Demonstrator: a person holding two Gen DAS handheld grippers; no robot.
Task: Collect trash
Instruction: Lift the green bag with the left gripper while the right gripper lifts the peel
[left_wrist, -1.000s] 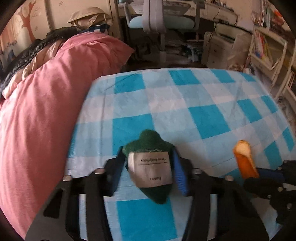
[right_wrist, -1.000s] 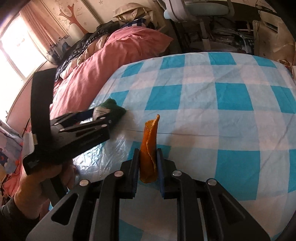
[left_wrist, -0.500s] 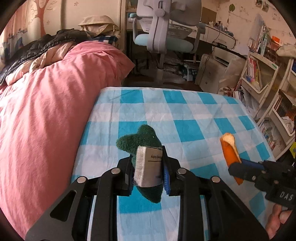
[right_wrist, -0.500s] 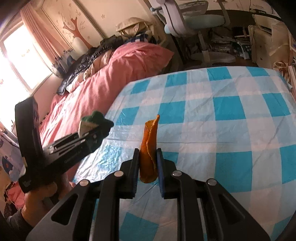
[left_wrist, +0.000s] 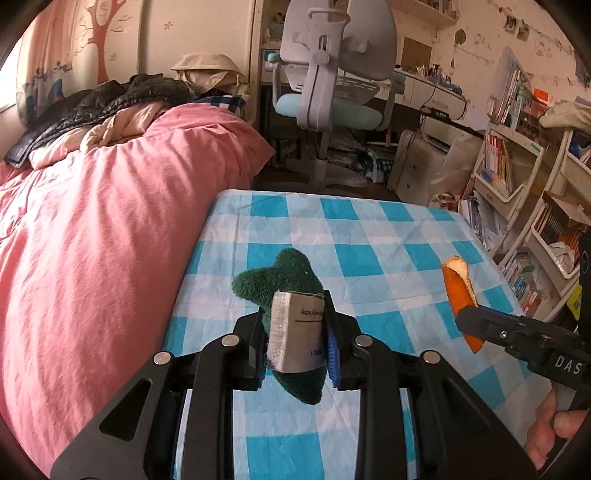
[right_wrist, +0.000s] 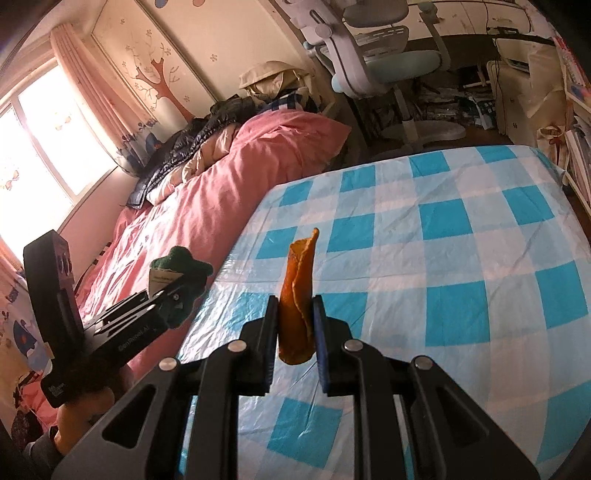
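My left gripper (left_wrist: 295, 332) is shut on a dark green fuzzy scrap (left_wrist: 280, 280) with a white paper tag, held well above the blue-and-white checked sheet (left_wrist: 369, 236). It also shows at the left of the right wrist view (right_wrist: 177, 284). My right gripper (right_wrist: 295, 325) is shut on a curled orange peel (right_wrist: 299, 288) that stands upright between the fingers, above the sheet (right_wrist: 443, 229). The peel also shows at the right of the left wrist view (left_wrist: 460, 291).
A pink duvet (left_wrist: 92, 240) lies along the left with a dark jacket (left_wrist: 110, 99) on it. Beyond the bed stand a desk chair (left_wrist: 325, 92), a white drawer unit (left_wrist: 417, 166) and bookshelves (left_wrist: 517, 177) on the right.
Both grippers have risen away from the sheet with their items, so more of the room shows. The left gripper's jaws have squeezed tighter on the green scrap.
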